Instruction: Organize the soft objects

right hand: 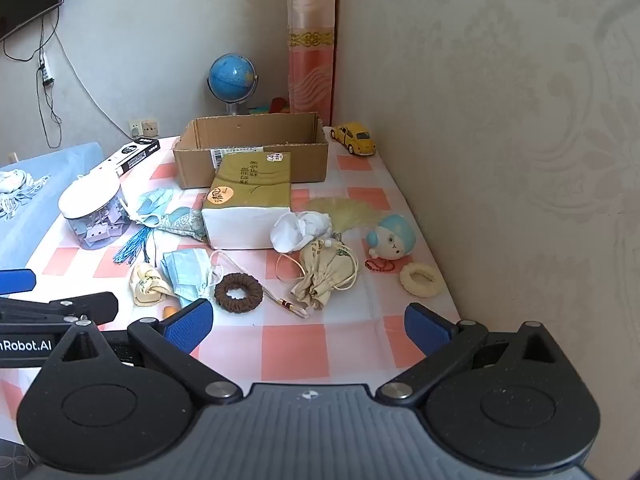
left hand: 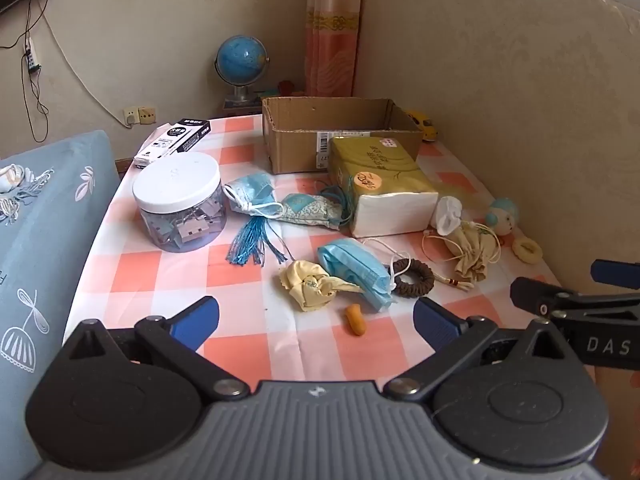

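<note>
Soft objects are all still lying loose on the checked table [left hand: 248, 344], so the sorting is looking barely begun, if begun at all. The cardboard box [right hand: 256, 160] at twelve o'clock is showing nothing inside from either view, though its floor is mostly hidden by the near wall.

In the left wrist view, a folded blue mask [left hand: 356, 272] is sitting at the centre, with a yellow cloth bundle [left hand: 312, 286] touching it at nine o'clock and a brown scrunchie [left hand: 414, 278] just beside it at three o'clock. A second mask [left hand: 250, 196] and a patterned sachet [left hand: 312, 210] are lying at eleven o'clock, beside the tissue pack [left hand: 384, 196]. Toward two o'clock, a beige drawstring pouch [left hand: 472, 246], a plush head [left hand: 502, 216] and a cream scrunchie [left hand: 528, 250] are waiting.

The left gripper [left hand: 316, 320] is hovering spread wide and holding nothing, near the orange earplug [left hand: 355, 320]. The right gripper [right hand: 308, 326] is likewise gaping and carrying nothing. Everything soft is seemingly left to move, probably into the box.
</note>
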